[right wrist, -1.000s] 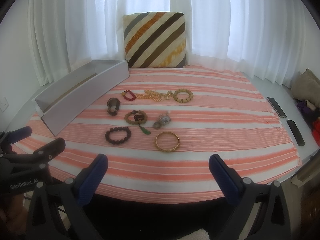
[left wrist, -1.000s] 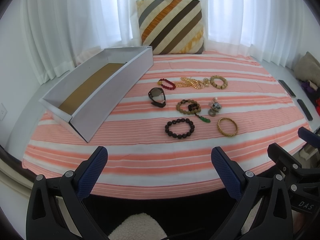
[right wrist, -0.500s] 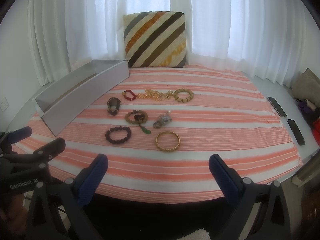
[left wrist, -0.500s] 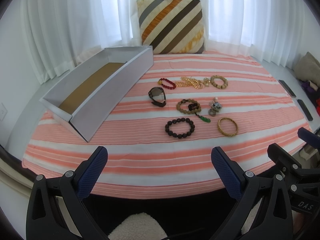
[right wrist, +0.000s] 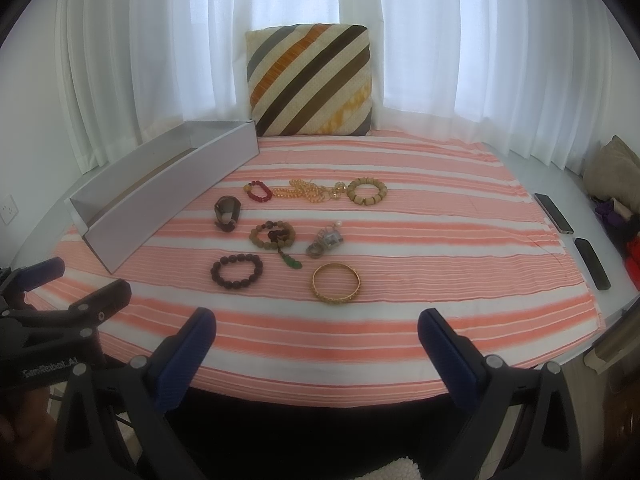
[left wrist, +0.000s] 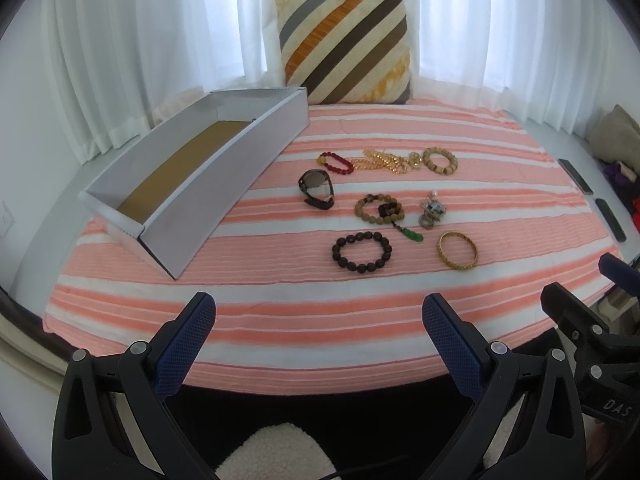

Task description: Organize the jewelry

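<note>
Several pieces of jewelry lie on a pink-striped cloth (left wrist: pixel 280 320): a dark bead bracelet (left wrist: pixel 362 256) (right wrist: pixel 237 271), a gold bangle (left wrist: pixel 457 250) (right wrist: pixel 336 283), a tan bead bracelet with a green pendant (left wrist: pixel 380 211) (right wrist: pixel 274 236), a dark watch (left wrist: pixel 317 189) (right wrist: pixel 227 210), a red bead bracelet (left wrist: pixel 336 162), a gold chain (left wrist: pixel 384 162), a pale wooden bracelet (left wrist: pixel 440 159) (right wrist: pixel 367 191) and a silver cluster (left wrist: pixel 432 212). A long white box (left wrist: pixel 192 184) (right wrist: pixel 160 196) sits at left, nothing in it. My left gripper (left wrist: pixel 319 322) and right gripper (right wrist: pixel 316 334) hover open before the near edge.
A striped cushion (left wrist: pixel 346 48) leans against white curtains at the back. Two dark remotes (right wrist: pixel 554 213) (right wrist: pixel 592 263) lie on the ledge at right. The other gripper shows at each view's side: (left wrist: pixel 600 320), (right wrist: pixel 52 312).
</note>
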Tool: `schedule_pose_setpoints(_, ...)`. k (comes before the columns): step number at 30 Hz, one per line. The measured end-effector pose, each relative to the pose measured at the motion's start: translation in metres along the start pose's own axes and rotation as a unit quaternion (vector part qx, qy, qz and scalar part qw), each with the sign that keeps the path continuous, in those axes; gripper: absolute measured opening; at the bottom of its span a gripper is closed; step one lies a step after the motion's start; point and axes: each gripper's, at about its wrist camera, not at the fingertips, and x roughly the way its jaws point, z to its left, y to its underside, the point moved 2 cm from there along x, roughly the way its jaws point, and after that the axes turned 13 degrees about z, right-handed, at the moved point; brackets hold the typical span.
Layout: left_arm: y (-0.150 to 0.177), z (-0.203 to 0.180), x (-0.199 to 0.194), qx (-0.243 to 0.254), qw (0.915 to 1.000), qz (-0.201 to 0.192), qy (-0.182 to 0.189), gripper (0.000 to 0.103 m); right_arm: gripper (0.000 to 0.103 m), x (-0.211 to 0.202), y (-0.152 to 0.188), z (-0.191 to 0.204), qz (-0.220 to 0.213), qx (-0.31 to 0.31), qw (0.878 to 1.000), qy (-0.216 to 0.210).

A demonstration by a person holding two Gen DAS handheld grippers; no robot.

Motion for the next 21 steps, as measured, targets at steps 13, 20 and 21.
schedule_pose_setpoints(13, -0.006, 0.009, 0.027, 0.002, 0.9991, 0.037, 0.023, 0.102, 0.103, 0.007, -0.003, -0.004, 0.008, -0.003, 1.0, -0.012)
schedule_pose_setpoints(20, -0.008, 0.007, 0.05, 0.011, 0.996, 0.079, 0.041, 0.102, 0.103, 0.013, -0.004, -0.01, 0.011, -0.001, 1.0, -0.018)
schedule_pose_setpoints(21, -0.009, 0.005, 0.053, 0.016, 0.9956, 0.083, 0.04, 0.102, 0.103, 0.013, -0.005, -0.011, 0.011, -0.003, 1.0, -0.019)
